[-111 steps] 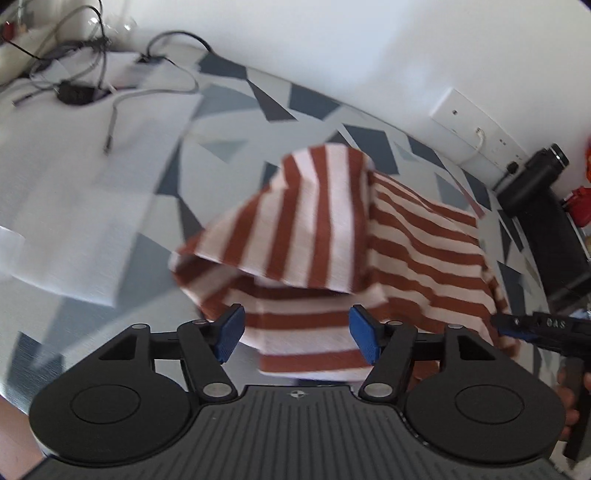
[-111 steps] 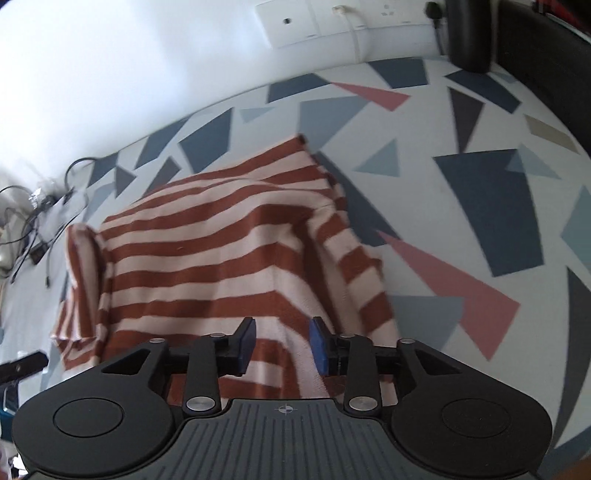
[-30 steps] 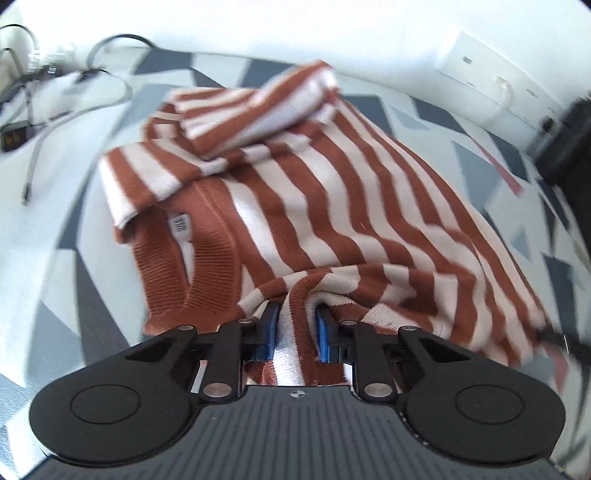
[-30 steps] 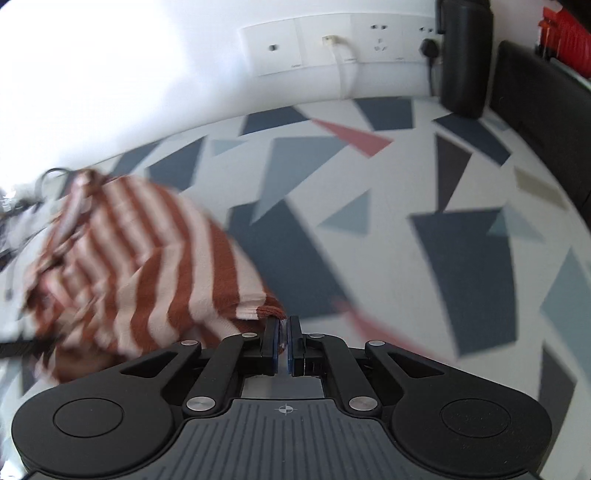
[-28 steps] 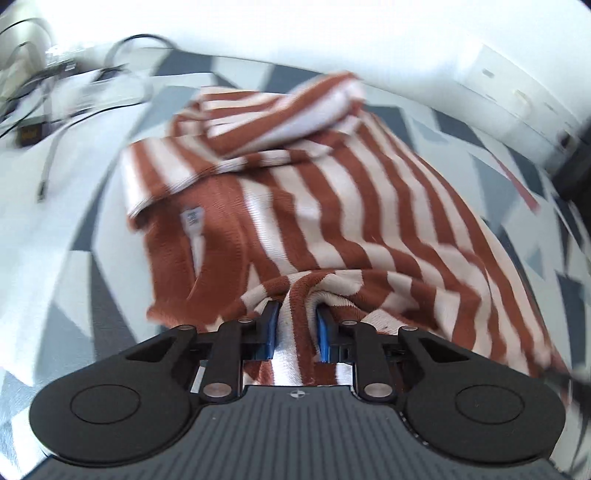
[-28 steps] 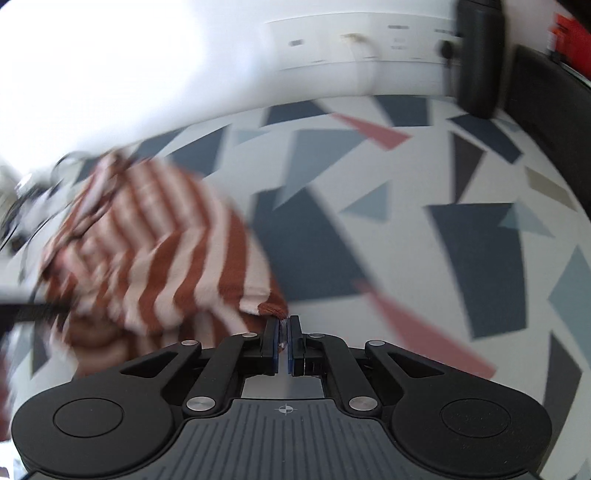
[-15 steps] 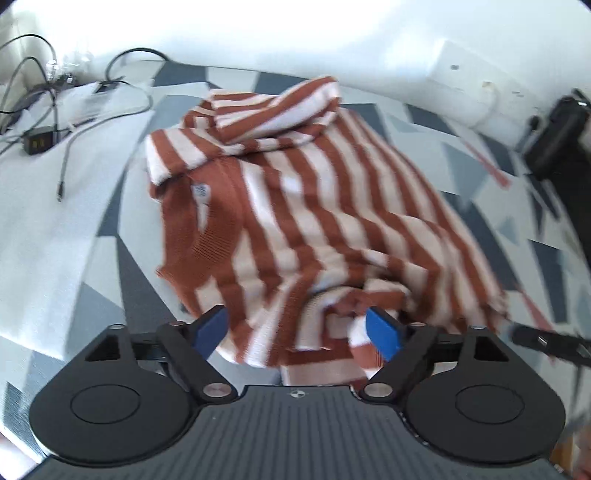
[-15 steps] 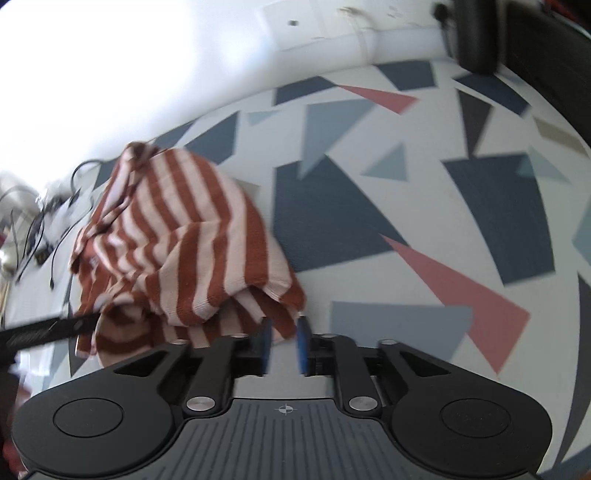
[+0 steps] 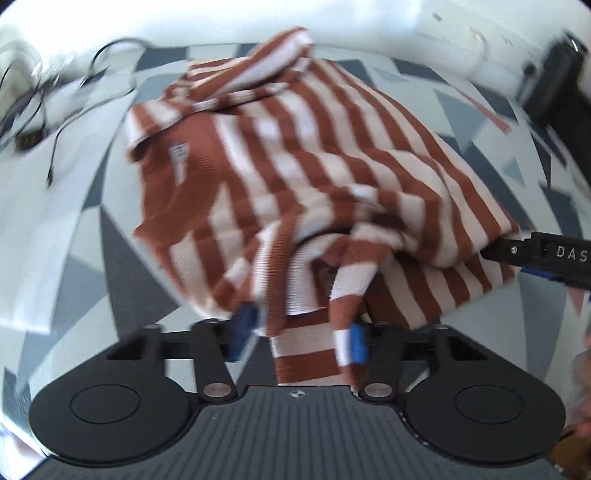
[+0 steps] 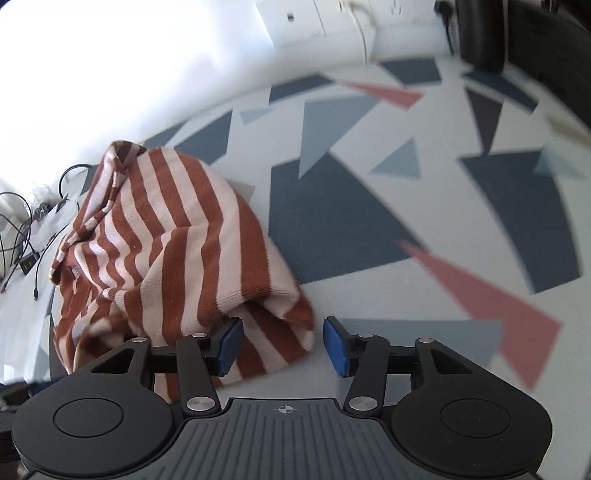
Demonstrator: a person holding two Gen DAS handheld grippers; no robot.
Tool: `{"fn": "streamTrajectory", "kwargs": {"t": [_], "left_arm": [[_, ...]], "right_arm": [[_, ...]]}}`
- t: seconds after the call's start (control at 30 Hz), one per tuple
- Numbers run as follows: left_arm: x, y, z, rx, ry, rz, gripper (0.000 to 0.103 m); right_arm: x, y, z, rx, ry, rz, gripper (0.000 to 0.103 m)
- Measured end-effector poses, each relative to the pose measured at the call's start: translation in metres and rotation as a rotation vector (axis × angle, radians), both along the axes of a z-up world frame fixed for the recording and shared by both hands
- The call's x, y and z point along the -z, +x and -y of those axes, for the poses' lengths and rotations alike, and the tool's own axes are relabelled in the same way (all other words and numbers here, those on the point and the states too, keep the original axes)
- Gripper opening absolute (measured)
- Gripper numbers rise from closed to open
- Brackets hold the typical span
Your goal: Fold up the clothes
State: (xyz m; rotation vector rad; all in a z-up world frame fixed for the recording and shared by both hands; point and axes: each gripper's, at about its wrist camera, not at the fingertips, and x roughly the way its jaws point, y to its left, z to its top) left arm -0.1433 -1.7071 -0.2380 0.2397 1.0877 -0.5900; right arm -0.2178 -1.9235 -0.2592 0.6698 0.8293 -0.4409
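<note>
White wall and a cloth (image 10: 369,236) printed with grey, navy and pink triangles frame both views; the cloth covers the whole work surface.

Left gripper (image 9: 299,338) points steeply down at the near edge of the sweater (image 9: 314,166). Its jaws have just been closing and stand narrow, with a bunched fold of hem and a striped cuff lying between the blue pads (image 9: 242,328). The right pad touches the cuff; motion blur hides whether the left pad presses, so a firm grip cannot be told.

Right gripper (image 10: 282,345) also tilts down, low over the cloth at the sweater's (image 10: 166,251) right corner. Its jaws have just been opening and stand moderately wide. The left pad (image 10: 229,345) sits against the striped corner, the right pad over bare cloth, and nothing is clamped. In the left view this gripper (image 9: 543,258) shows as a black finger reaching in from the right edge to the sweater's side.

Rust and cream in stripes, the sweater lies in a rumpled heap on the cloth, a sleeve thrown over the far end, the collar label (image 9: 179,157) facing up.

Beyond it, black cables (image 9: 55,110) sprawl at the far left. White sockets (image 10: 325,22) line the wall, a dark bottle (image 10: 480,33) stands by them, and a black case (image 9: 569,122) sits at the far right. Nothing blocks either gripper.
</note>
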Motion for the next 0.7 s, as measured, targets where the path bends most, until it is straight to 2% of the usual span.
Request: {"fn": "streamTrajectory", "kwargs": {"t": [0.03, 0.1, 0.13, 0.17, 0.27, 0.4, 0.6, 0.7], "left_arm": [[-0.002, 0.003, -0.006, -0.025, -0.014, -0.008, 0.031], [-0.004, 0.008, -0.013, -0.066, -0.022, -0.015, 0.028], [-0.005, 0.01, -0.017, -0.086, -0.025, -0.019, 0.028], [-0.005, 0.011, -0.018, -0.093, -0.025, -0.021, 0.028], [-0.004, 0.015, -0.018, -0.1, -0.024, -0.025, 0.028], [-0.007, 0.017, -0.01, -0.07, -0.043, -0.028, 0.028], [-0.01, 0.007, 0.02, 0.034, -0.074, -0.027, 0.028], [-0.008, 0.004, 0.03, 0.044, -0.063, -0.026, 0.028]], "right_arm": [[0.0, 0.004, -0.002, -0.001, -0.011, 0.0, 0.05], [0.0, 0.01, -0.008, -0.01, -0.047, -0.021, 0.04], [0.0, 0.012, -0.009, -0.018, -0.064, -0.035, 0.019], [0.001, 0.013, -0.009, -0.021, -0.065, -0.041, 0.012], [-0.005, 0.003, 0.0, 0.047, -0.052, -0.016, 0.007], [-0.026, -0.015, 0.008, 0.124, -0.104, 0.055, 0.007], [-0.077, -0.044, 0.008, 0.191, -0.332, 0.187, 0.006], [-0.091, -0.054, 0.005, 0.167, -0.435, 0.204, 0.006]]}}
